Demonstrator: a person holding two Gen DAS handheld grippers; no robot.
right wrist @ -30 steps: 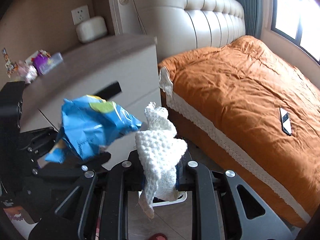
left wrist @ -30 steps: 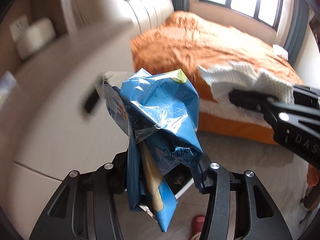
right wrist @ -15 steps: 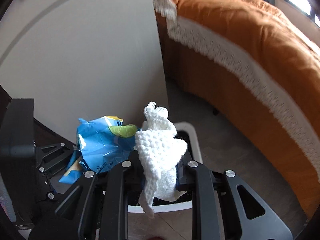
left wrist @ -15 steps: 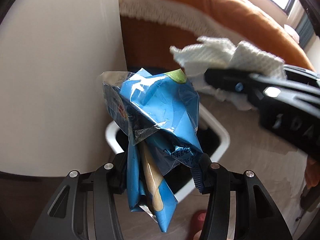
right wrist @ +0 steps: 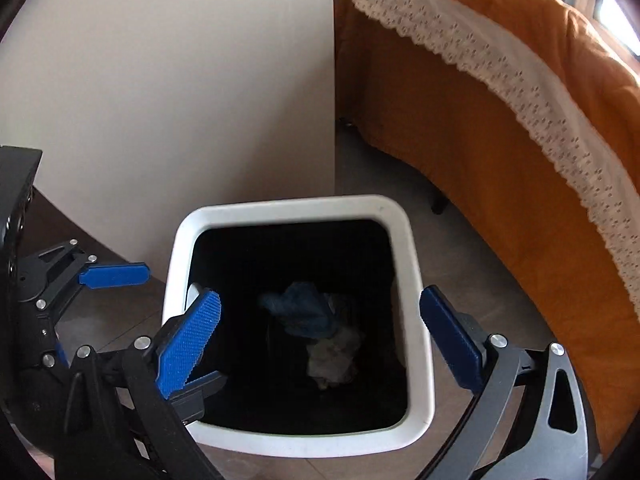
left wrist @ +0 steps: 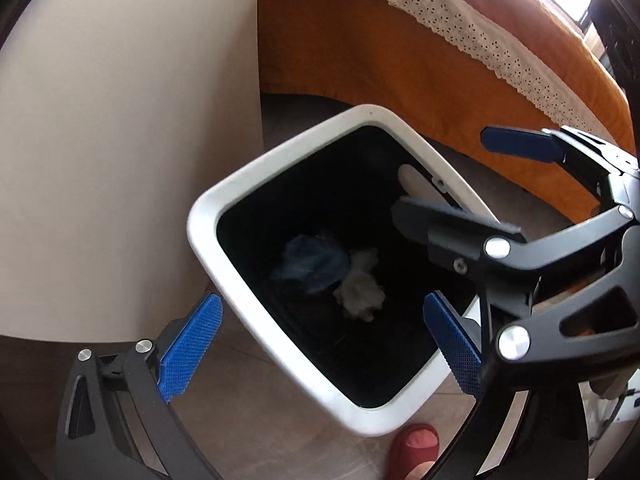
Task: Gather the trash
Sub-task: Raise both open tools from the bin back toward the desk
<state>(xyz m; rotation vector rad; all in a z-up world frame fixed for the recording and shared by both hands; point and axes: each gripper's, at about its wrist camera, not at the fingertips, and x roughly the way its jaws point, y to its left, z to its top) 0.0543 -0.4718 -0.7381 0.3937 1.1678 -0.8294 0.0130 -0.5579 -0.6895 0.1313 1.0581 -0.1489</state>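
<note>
I'm holding both grippers, left (left wrist: 320,350) & right (right wrist: 326,334), jaws spread wide w/ nothing between, over the white bin (right wrist: 416,280) (blue snack bag (right wrist: 306,312), paper towel (right wrist: 332,354) lying inside).

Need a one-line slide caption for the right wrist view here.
Right gripper open above the white trash bin, blue snack bag and white tissue lying inside; left gripper open alongside.

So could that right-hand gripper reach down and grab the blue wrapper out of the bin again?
Probably yes. The right gripper hangs open over the bin's uncovered mouth, and the blue wrapper lies on top of the white tissue. But it sits deep at the bottom, between narrow walls.
</note>
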